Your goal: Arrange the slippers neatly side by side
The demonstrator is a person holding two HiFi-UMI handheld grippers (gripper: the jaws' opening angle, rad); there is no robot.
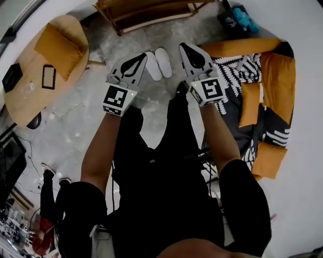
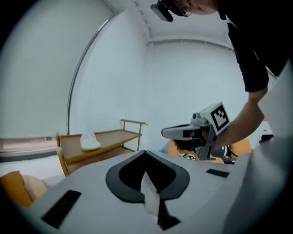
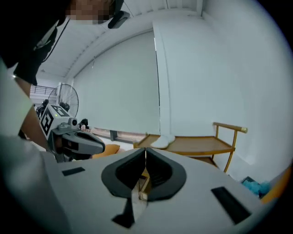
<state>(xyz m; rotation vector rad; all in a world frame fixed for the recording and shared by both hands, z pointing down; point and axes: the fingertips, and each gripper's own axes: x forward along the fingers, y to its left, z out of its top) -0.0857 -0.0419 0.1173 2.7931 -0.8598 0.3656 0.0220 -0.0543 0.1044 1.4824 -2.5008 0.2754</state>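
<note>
Seen from beside the standing person, reading left to right. Well out to the left of the left-hand tool stands a round pale wooden table (image 1: 22,101). It plays no part here. Next comes the grey two-jaw left gripper (image 1: 143,56) with its black spade-shaped jaw pads. Its own view shows the jaws pressed together along a single seam, with nothing between them. Just beyond and to the right of its tip, on the grey concrete floor (image 1: 101,101), lies the pair of white fabric slippers (image 1: 153,66). They are parallel and just beside one another. Their long axes run away from the person, roughly along the line the tools point, towards the low wooden rack (image 1: 146,15). From this layout the arrangement looks already complete. The grey right gripper (image 1: 184,48) follows. Its jaws are likewise closed flat on each other and hold nothing. In the head view the left gripper's tip overlaps the edge of the nearer slipper, while the right gripper's tip stands a little apart. The left is therefore judged the closer hand, though both tools appear to be held well above the floor. Any return to the slippers would call for a reach downward and forward. At far right is a dark sofa (image 1: 267,75) with orange cushions. Neither gripper view shows the slippers, which fall below the tool bodies. Toe and heel ends cannot be told apart. A small white object (image 2: 89,141) rests on the rack's upper shelf. Whether it is another slipper cannot be made out.
</note>
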